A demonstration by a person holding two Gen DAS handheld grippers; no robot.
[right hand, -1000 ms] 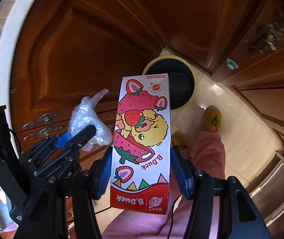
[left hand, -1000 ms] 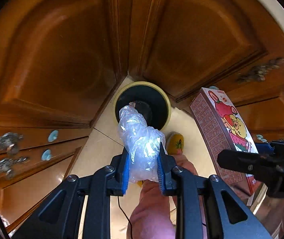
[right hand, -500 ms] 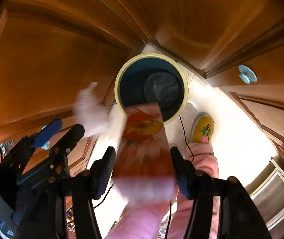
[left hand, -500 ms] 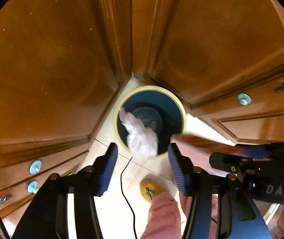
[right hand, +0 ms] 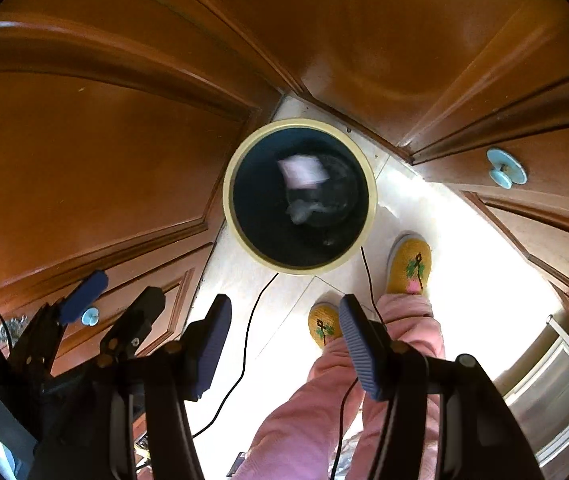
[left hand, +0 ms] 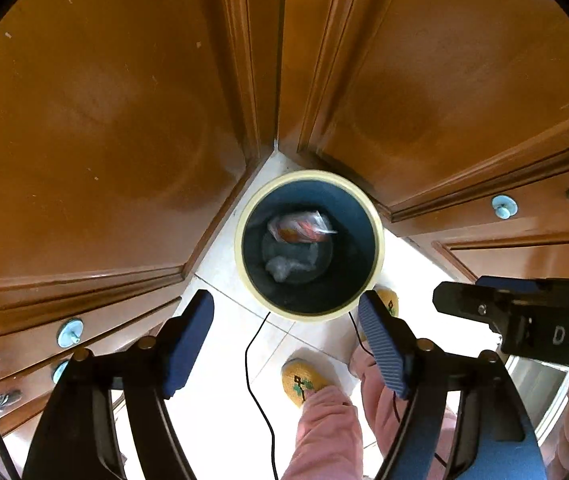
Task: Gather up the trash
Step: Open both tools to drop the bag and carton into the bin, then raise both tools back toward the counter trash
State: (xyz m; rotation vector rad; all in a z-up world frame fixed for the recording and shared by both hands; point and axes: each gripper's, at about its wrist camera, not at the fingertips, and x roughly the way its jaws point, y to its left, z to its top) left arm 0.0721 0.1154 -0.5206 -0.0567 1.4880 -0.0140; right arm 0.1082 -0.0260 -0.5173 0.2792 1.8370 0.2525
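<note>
A round trash bin with a cream rim (left hand: 244,264) (right hand: 368,184) and a dark inside stands on the floor in the corner of the cabinets. Inside it lie the red-and-white carton (left hand: 302,227) (right hand: 302,172) and the crumpled clear plastic wrap (left hand: 284,266) (right hand: 299,213). My left gripper (left hand: 286,340) hangs above the near rim, open and empty. My right gripper (right hand: 284,340) is also above the near rim, open and empty. It shows in the left wrist view (left hand: 516,316), and the left gripper shows in the right wrist view (right hand: 112,300).
Brown wooden cabinet doors (left hand: 104,120) (right hand: 84,140) close in on both sides of the bin. Light blue knobs (left hand: 504,205) (right hand: 506,168) stick out. The person's pink trouser legs and yellow slippers (left hand: 304,380) (right hand: 410,264) stand on the pale tiles. Black cables (left hand: 252,360) hang down.
Both grippers opened over the bin. The plastic wrap dropped from the left one and the carton from the right one, and both now lie inside the bin.
</note>
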